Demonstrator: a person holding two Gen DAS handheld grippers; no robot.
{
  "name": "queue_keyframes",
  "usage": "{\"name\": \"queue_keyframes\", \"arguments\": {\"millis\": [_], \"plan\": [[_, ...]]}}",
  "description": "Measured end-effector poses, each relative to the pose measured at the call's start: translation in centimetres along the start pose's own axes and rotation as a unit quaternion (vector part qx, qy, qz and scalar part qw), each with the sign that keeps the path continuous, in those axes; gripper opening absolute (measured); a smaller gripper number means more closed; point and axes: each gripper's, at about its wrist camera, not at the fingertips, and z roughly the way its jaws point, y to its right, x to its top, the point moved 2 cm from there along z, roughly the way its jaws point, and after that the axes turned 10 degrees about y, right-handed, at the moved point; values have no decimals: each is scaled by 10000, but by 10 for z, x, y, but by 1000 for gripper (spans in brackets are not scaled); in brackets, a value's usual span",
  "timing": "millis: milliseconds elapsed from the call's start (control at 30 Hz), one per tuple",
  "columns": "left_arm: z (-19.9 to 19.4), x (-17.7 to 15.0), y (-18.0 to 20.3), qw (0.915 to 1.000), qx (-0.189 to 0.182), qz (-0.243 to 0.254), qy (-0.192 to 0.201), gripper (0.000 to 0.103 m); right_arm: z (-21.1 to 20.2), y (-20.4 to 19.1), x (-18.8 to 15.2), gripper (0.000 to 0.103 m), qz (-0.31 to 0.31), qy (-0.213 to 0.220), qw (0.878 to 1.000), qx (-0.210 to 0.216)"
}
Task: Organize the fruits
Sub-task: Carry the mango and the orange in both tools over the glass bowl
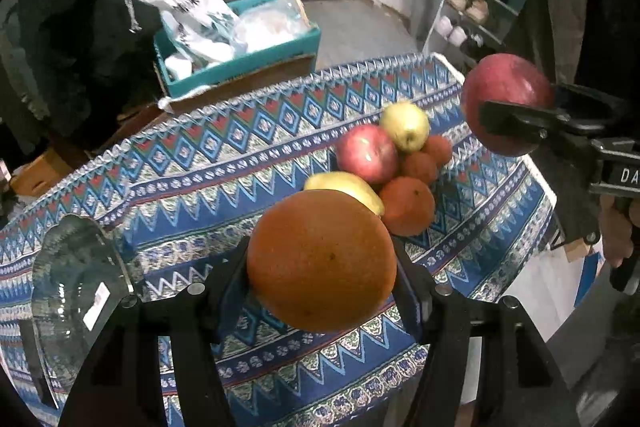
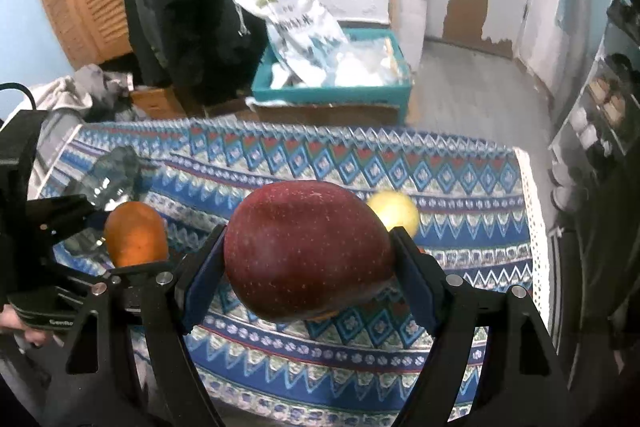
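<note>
I see a large orange (image 1: 322, 261) lifted above the patterned cloth, pinched on both sides. A dark red apple (image 2: 308, 255) is likewise up in the air, clamped at its flanks. On the cloth a pile sits together: a red apple (image 1: 367, 153), a yellow apple (image 1: 405, 126), a banana (image 1: 346, 189) and three small oranges (image 1: 407, 205), all touching.

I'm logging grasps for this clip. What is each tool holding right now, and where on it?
The left tool grips a large orange across its sides, lifted above the tablecloth. The right tool clamps a dark red apple by its sides.
</note>
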Motion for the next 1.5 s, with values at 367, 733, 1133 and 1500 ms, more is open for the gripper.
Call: {"name": "queue_keyframes", "arguments": {"millis": [367, 733, 1133, 1500], "plan": [[-50, 9, -31, 9987, 148, -215, 435, 65, -23, -46, 28, 79, -228, 405, 9984, 308], [-84, 7, -64, 9957, 335, -408, 766, 65, -21, -99, 57, 79, -421, 547, 9951, 711], [-109, -7, -115, 9909, 586, -759, 949, 65, 11, -159, 73, 79, -627, 404, 9914, 1076], [-120, -34, -173, 9839, 851, -1283, 911, 65, 55, -214, 77, 79, -803, 118, 9869, 1391]]}}
